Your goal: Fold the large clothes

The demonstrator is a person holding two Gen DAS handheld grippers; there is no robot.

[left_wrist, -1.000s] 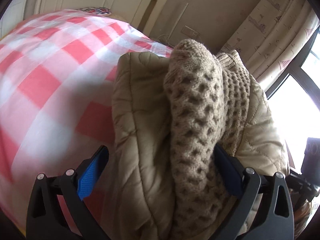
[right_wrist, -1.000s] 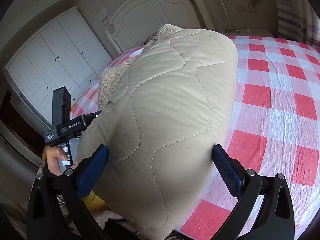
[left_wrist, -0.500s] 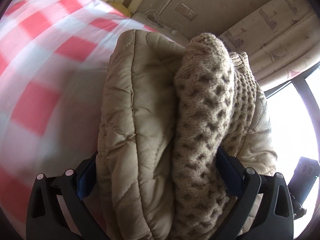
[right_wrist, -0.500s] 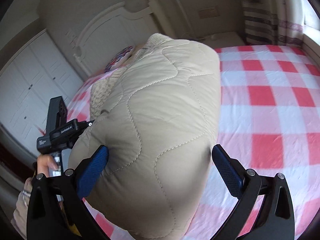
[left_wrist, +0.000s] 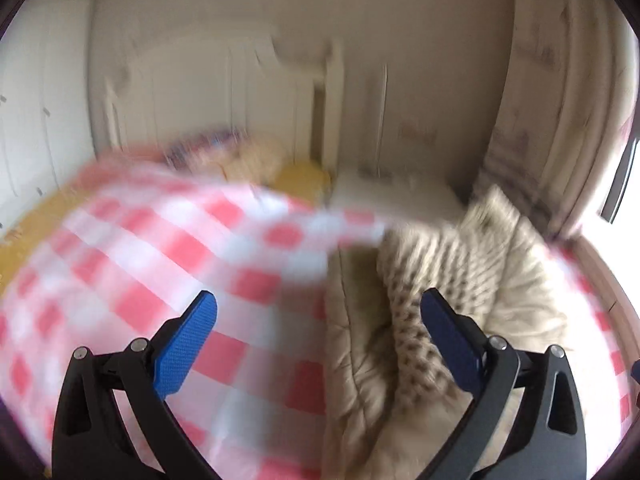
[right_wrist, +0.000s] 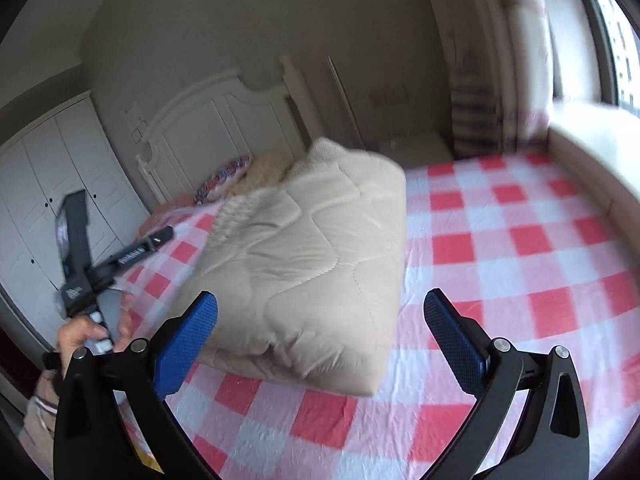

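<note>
On the red-and-white checked bedspread (right_wrist: 520, 240) that covers the bed lies the folded beige quilted coat (right_wrist: 312, 264) — a thick bundle resting flat, with its knitted lining (left_wrist: 436, 280) showing along one edge. Its long axis runs away from the right-wrist camera toward the white headboard (right_wrist: 224, 120), with the rounded fold nearest the lens. The right gripper (right_wrist: 320, 332) hangs just short of that near fold, its blue pads spread wide with nothing between them, the bundle lying straight ahead and a little to the left of centre. The left gripper (left_wrist: 316, 340) is likewise spread and empty; in its blurred view the coat sits to the right, partly behind the right-hand pad (left_wrist: 448, 344). A hand (right_wrist: 86, 336) grips that left tool at the edge of the right-wrist view. Judging by how it lies, the fold looks finished — and the right gripper seems nearer for any last tidying.
</note>
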